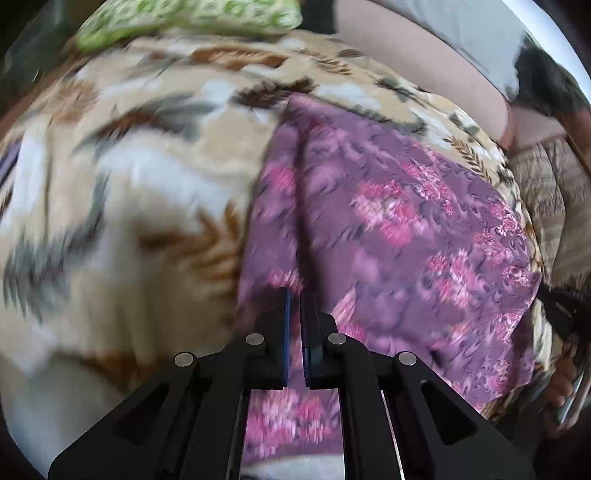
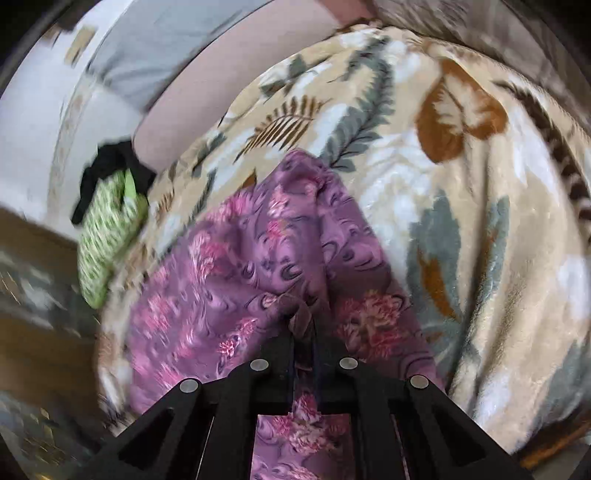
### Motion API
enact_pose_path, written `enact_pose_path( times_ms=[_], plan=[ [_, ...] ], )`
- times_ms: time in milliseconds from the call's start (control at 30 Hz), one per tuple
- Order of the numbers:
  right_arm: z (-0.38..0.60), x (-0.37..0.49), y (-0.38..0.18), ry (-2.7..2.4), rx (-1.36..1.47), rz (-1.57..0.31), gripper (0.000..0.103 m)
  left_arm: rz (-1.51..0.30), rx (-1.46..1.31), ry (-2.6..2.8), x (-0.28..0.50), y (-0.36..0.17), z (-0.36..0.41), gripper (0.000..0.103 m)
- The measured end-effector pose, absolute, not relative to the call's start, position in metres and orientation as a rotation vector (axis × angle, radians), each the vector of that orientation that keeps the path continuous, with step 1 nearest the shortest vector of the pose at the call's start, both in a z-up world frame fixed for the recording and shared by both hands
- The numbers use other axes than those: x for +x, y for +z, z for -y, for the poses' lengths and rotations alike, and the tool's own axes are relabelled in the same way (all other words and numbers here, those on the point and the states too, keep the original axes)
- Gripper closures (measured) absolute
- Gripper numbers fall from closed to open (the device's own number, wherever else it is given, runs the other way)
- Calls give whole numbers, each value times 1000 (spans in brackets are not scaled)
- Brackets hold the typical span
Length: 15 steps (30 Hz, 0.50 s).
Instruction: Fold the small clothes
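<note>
Purple floral cloth (image 1: 388,229) lies spread on the beige leaf-print blanket (image 1: 129,192), right of centre in the left wrist view, with a long crease running up from the fingers toward its far corner.

Left gripper (image 1: 294,295) – jaws nearly closed, blue pads a narrow slit apart. The cloth passes under and between the fingertips; whether fabric is actually pinched cannot be told, the frame is motion-blurred.

Right gripper (image 2: 303,325) – jaws drawn together on a bunched tuft of the same purple floral cloth (image 2: 258,266); the fabric puckers up right at the fingertips, so it is clamped on the cloth. From there the cloth rumples away toward a far corner resting on the blanket (image 2: 480,229).

Green patterned garment (image 2: 107,236) sits at the blanket's edge, well apart from the purple cloth, with a black item (image 2: 107,162) touching its top. In the left view the green garment (image 1: 184,18) shows at the far edge of the blanket.

Both views blurred toward the edges.
</note>
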State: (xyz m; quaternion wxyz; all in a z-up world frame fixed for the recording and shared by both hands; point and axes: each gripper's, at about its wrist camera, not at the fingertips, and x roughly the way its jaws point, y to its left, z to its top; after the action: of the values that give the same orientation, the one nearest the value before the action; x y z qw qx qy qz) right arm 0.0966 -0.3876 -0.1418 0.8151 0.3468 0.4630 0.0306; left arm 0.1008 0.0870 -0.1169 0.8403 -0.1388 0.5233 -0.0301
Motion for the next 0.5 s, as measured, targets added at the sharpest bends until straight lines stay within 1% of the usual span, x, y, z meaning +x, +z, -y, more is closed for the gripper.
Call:
enact_pose_path(
  times_ms=[33, 67, 100, 167, 200, 267, 300, 333, 400, 467, 500],
  plan=[
    [390, 90, -139, 51, 741, -977, 96, -1065, -318, -91, 90, -108, -88, 98],
    [392, 80, -135, 43, 748, -951, 94, -1042, -304, -101, 83, -102, -87, 92],
    [392, 69, -131, 49, 753, -929, 93, -1026, -275, -114, 77, -97, -84, 89],
    [391, 55, -125, 41, 746, -895, 92, -1010, -262, -150, 63, -90, -82, 78],
    [388, 42, -119, 30, 739, -866, 90, -1009, -286, -161, 59, -92, -85, 76],
    [384, 32, -111, 65, 741, -834, 71, -1023, -341, -178, 55, -96, -87, 66],
    [378, 26, -108, 103, 740, -817, 39, -1032, -359, -185, 54, -98, -86, 63],
    [374, 24, -106, 121, 745, -802, 19, -1048, -368, -182, 58, -99, -82, 60],
    [362, 23, -104, 205, 749, -790, 19, -1060, -393, -169, 62, -101, -75, 60],
    [350, 34, -110, 228, 727, -825, 19, -1078, -424, -177, 65, -104, -69, 54],
    [347, 45, -117, 224, 733, -857, 20, -1095, -443, -185, 72, -108, -63, 54]
  ],
)
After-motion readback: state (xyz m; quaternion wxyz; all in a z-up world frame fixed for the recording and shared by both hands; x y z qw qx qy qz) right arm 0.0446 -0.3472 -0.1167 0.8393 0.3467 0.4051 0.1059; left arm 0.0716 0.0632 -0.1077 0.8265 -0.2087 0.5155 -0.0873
